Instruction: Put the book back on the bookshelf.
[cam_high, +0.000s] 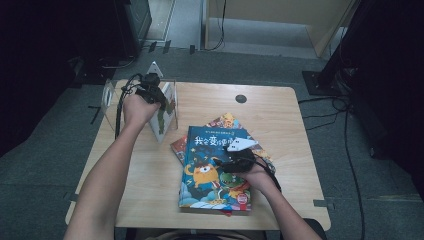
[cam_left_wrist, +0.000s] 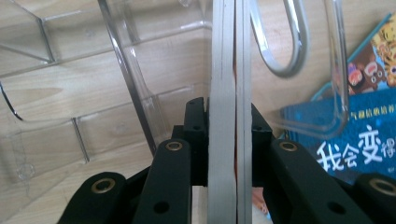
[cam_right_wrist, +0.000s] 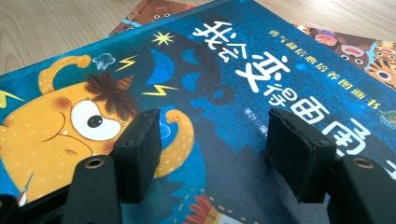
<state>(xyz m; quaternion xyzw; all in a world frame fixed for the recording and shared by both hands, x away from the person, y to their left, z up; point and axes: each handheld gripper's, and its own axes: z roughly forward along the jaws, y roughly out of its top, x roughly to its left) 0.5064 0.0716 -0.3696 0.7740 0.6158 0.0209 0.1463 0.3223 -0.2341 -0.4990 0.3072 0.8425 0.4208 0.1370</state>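
Closest to you, your right gripper (cam_high: 235, 161) rests low over the blue picture book (cam_high: 216, 170) that tops the stack near the table's front edge. In the right gripper view its 2 black pads (cam_right_wrist: 138, 156) stand apart with nothing between them; the blue cover with the orange monster lies just beneath and beyond the gap, and you can't tell from here whether the pads touch it. Your right hand (cam_high: 255, 176) sits on the book's right side. Under the blue book, 2 more picture books (cam_high: 225, 121) poke out at the far edge and the left edge of the stack.

Farther off, at the table's back left, your left hand (cam_high: 136, 107) holds the left gripper (cam_high: 152, 92) over the clear plastic book stand (cam_high: 107, 92). Its jaws are clamped on an upright book (cam_high: 164, 112), held by its top edge. In the left gripper view the book's grey page edge (cam_left_wrist: 229, 93) runs straight up between the 2 jaws, with a pad pressed to each cover. The book stands on end, between the stand's clear dividers (cam_left_wrist: 130, 79), with its lower part down inside the stand. Past the right-hand divider in that view you see the blue cover of the stack on the wooden table (cam_high: 280, 115).
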